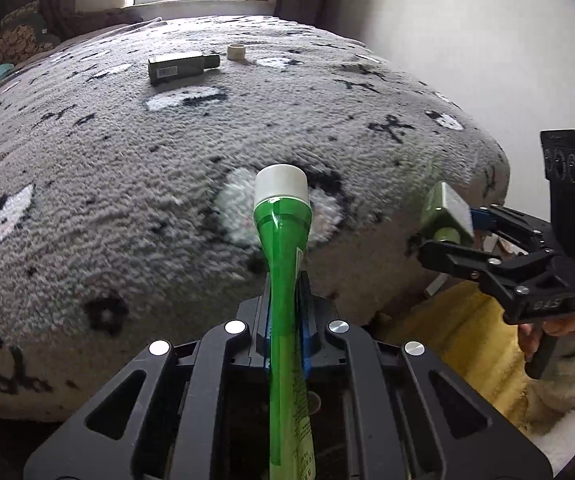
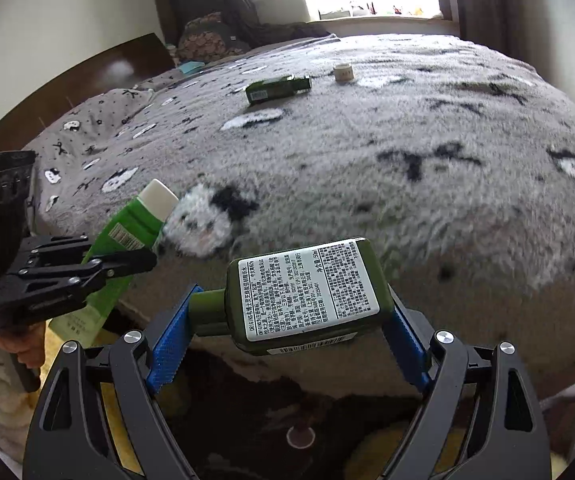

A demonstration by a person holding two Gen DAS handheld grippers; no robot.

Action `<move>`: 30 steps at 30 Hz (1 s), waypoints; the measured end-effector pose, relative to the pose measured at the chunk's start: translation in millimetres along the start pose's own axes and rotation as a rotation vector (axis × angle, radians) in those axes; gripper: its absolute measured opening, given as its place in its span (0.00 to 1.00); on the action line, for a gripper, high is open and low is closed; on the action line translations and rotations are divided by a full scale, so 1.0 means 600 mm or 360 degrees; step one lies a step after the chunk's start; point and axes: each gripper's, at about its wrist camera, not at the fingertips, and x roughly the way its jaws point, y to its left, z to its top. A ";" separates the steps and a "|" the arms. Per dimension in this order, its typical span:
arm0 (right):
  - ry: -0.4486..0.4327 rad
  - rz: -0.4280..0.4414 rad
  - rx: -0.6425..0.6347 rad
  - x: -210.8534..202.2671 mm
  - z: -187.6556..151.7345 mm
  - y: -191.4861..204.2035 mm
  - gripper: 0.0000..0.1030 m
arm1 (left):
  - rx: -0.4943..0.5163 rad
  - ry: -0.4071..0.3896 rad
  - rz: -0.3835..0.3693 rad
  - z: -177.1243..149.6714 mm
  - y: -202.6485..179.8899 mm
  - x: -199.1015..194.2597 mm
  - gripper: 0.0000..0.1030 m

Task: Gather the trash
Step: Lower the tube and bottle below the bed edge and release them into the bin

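the left claw [image 1: 285, 300] is pressed together on a green tube [image 1: 287, 320], its long axis pointing to 12 o'clock, white cap away over the grey bed [image 1: 127, 180]; its tail is cut off below. the right claw [image 2: 287, 320] pinches a dark green bottle [image 2: 307, 296] crosswise, neck toward 9 o'clock. another green bottle [image 2: 277, 89] and a small pale ring [image 2: 343, 72] lie far off on the bed.
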 end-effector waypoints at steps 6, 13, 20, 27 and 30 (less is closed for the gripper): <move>0.0093 -0.0022 0.0064 0.008 -0.064 0.007 0.84 | -0.0130 0.0113 -0.0170 -0.080 -0.028 0.004 0.08; 0.0222 -0.0065 0.0121 0.037 -0.123 0.001 0.84 | -0.0253 0.0324 -0.0206 -0.158 -0.036 0.065 0.08; 0.0341 -0.0082 0.0135 0.085 -0.158 -0.003 0.84 | -0.0360 0.0518 -0.0152 -0.216 -0.025 0.149 0.08; 0.0480 -0.0069 0.0139 0.136 -0.187 -0.010 0.84 | -0.0415 0.0655 -0.0156 -0.258 -0.021 0.211 0.09; 0.0561 -0.0082 0.0146 0.160 -0.201 -0.014 0.84 | -0.0420 0.0682 -0.0145 -0.257 -0.010 0.222 0.09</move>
